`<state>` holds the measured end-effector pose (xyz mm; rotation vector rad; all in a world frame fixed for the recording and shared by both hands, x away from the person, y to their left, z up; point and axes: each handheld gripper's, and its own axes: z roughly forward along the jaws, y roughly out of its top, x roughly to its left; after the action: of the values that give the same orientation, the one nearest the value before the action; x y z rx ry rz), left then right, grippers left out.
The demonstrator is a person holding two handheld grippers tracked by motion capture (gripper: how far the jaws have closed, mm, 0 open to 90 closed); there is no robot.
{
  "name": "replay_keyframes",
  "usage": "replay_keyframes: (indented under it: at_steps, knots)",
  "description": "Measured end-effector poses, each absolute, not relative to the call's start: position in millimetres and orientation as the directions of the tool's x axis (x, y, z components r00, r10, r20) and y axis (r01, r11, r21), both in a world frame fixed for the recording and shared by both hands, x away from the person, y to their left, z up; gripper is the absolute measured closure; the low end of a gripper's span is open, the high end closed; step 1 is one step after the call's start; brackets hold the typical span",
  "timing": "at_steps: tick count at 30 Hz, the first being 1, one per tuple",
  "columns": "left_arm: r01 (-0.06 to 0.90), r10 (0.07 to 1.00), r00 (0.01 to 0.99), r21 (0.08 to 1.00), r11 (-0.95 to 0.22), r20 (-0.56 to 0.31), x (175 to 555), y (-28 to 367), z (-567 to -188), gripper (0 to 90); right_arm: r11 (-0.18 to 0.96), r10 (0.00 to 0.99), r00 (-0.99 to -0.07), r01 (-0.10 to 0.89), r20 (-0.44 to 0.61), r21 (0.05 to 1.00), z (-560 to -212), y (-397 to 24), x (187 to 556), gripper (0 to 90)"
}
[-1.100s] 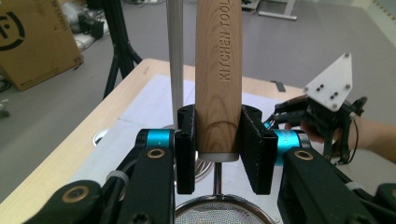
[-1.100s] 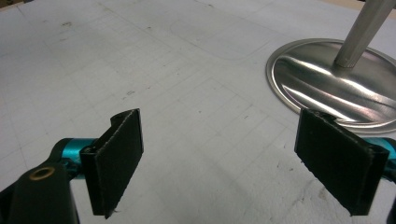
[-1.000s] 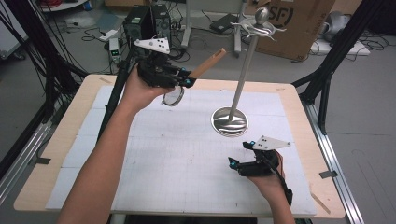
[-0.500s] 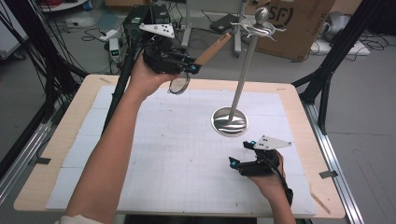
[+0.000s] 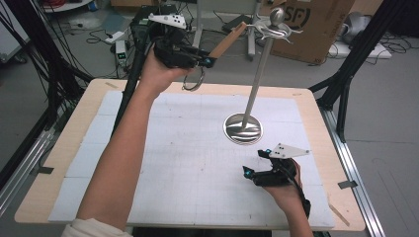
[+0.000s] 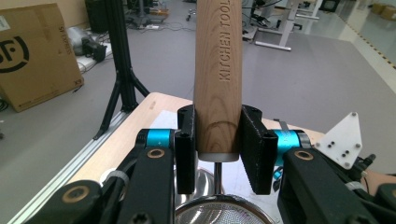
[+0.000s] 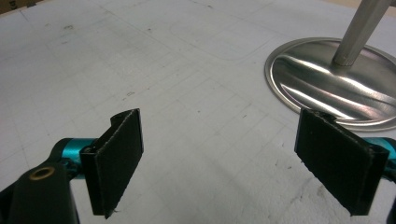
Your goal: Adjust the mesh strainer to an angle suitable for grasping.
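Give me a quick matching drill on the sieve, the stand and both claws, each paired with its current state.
Things:
1. left claw
2. right claw
3. sieve
4. stand

States:
A. upright on the mat, hooks at the top
B. open, low over the mat near the stand's base
C. shut on the wooden handle
D. held up in the air, mesh end hanging down

Pairs: 1-C, 2-B, 3-D, 4-A

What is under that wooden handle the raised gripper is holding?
Below the wooden handle clamped in the left gripper, a metal stem leads down to a round mesh strainer. The picture's edge cuts off most of the strainer.
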<state>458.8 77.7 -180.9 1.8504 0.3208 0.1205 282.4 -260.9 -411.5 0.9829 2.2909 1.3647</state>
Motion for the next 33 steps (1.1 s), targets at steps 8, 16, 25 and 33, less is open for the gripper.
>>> replay_keyframes:
  at_steps: [8,16,25,33]
  knots:
    - [0.174,0.281,0.954,0.952,-0.251,-0.1,471.8,72.1,-175.8,69.2,0.31,0.692,-0.716,0.409,0.091,0.858,-412.7,-265.3,282.4,14.4]
    - [0.183,0.275,0.955,0.948,-0.262,-0.109,479.1,65.5,-180.8,69.1,0.306,0.696,-0.712,0.412,0.094,0.858,-413.4,-267.1,281.4,14.4]
    - [0.179,0.258,0.96,0.944,-0.277,-0.106,473.9,58.3,-181.8,69.1,0.305,0.698,-0.71,0.409,0.09,0.86,-413.2,-267.2,280.3,14.4]
    - [0.163,0.238,0.967,0.939,-0.304,-0.091,468.0,46.4,-183.2,69.1,0.312,0.694,-0.715,0.404,0.084,0.86,-412.6,-265.3,279.9,14.4]
